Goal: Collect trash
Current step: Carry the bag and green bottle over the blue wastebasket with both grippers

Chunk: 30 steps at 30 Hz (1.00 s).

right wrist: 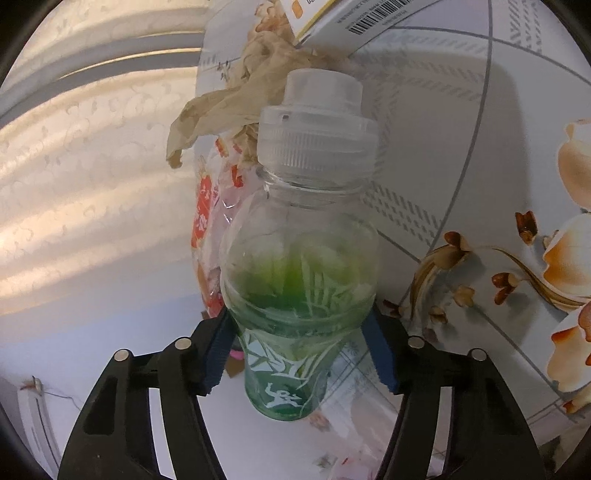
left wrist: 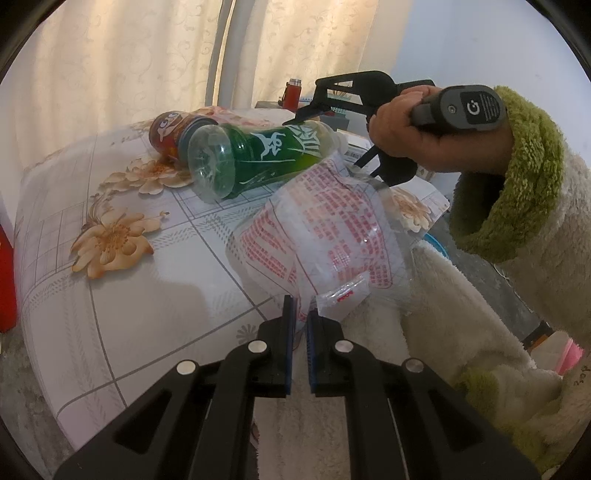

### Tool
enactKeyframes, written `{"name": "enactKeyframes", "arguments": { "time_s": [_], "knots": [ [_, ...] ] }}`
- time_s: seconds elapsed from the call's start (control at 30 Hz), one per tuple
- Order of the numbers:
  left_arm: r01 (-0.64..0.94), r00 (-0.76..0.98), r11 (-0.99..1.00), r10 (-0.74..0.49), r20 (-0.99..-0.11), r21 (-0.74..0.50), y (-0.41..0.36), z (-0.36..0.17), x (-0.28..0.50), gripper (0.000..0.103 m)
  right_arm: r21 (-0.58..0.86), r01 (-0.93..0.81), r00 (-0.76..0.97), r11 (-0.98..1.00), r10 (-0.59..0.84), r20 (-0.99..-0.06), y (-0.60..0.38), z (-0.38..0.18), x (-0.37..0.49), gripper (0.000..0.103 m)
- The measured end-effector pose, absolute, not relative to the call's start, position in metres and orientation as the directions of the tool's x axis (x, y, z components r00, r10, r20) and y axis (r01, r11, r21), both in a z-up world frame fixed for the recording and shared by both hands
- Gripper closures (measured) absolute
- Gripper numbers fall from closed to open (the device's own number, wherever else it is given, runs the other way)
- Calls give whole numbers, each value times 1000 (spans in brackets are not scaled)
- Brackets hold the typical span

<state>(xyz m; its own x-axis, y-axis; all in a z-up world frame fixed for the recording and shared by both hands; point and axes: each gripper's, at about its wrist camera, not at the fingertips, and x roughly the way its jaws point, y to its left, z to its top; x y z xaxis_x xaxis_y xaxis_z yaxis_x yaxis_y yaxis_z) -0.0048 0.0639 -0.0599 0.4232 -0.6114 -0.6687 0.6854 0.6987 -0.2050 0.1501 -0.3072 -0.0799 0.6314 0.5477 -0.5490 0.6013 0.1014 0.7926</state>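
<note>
A green-labelled plastic bottle [left wrist: 258, 155] with a clear cap lies on its side on the flowered table [left wrist: 129, 266]. My right gripper [right wrist: 299, 350] is shut on the bottle [right wrist: 299, 266], its blue pads [right wrist: 218, 350] pressing both sides of the body; in the left wrist view the right gripper [left wrist: 325, 110] reaches the bottle from the right. My left gripper [left wrist: 300, 328] is shut on the edge of a clear plastic bag [left wrist: 317, 229] with red print, held at the table's near edge.
A red can [left wrist: 170, 136] lies behind the bottle. A crumpled brown paper [right wrist: 229, 99], a red-printed wrapper [right wrist: 207, 229] and a white box [right wrist: 354, 18] lie on the table. A red flask [left wrist: 291, 94] stands at the back. Curtains hang behind.
</note>
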Motion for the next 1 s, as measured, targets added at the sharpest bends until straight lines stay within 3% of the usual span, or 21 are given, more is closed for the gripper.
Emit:
{"name": "enactKeyframes", "arguments": {
  "time_s": [1.0],
  "knots": [
    [679,445,706,-615,-651,-202,40,-38,5,97,931,366,785,-7,539,-304,-381,-67,28,46]
  ]
}}
